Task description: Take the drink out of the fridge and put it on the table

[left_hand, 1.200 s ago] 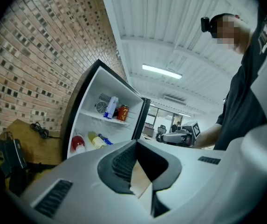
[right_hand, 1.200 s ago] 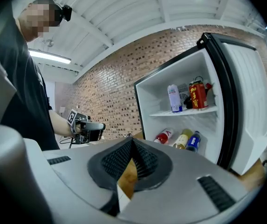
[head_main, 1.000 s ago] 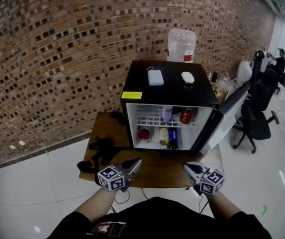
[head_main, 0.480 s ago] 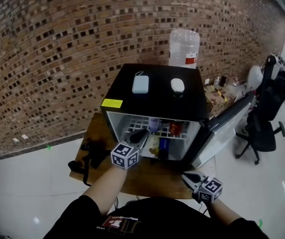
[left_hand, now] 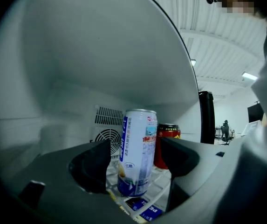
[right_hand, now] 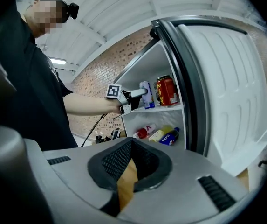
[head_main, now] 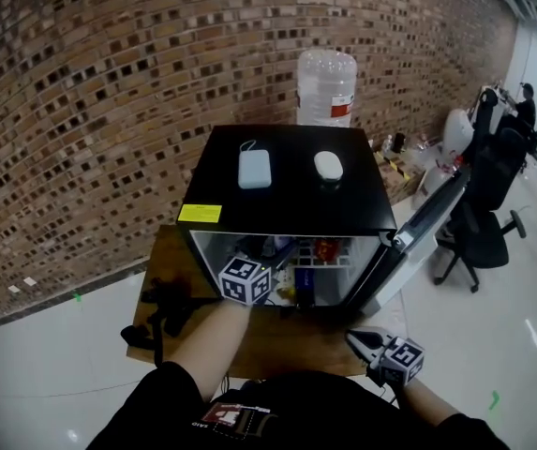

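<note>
A small black fridge (head_main: 287,190) stands open on a wooden table (head_main: 277,331). My left gripper (head_main: 266,262) reaches onto its upper shelf. In the left gripper view its jaws are opening and stand wide on either side of a tall white and blue drink can (left_hand: 137,148), with the pads clear of it. A red can (left_hand: 167,141) stands just behind. The right gripper view shows the same reach: left gripper (right_hand: 140,93), white and blue can (right_hand: 147,94), red can (right_hand: 167,90). My right gripper (head_main: 360,337) hangs shut and empty over the table's near edge.
The fridge door (head_main: 427,223) swings out to the right. Bottles (right_hand: 159,133) lie on the lower shelf. A white pouch (head_main: 254,169) and a mouse (head_main: 328,165) rest on the fridge top, a water jug (head_main: 325,87) behind. Black gear (head_main: 160,307) lies at table left. Office chairs (head_main: 479,214) stand at right.
My left gripper has gone from over the table's front edge forward into the fridge's upper shelf. The right gripper has stayed near the front edge.
</note>
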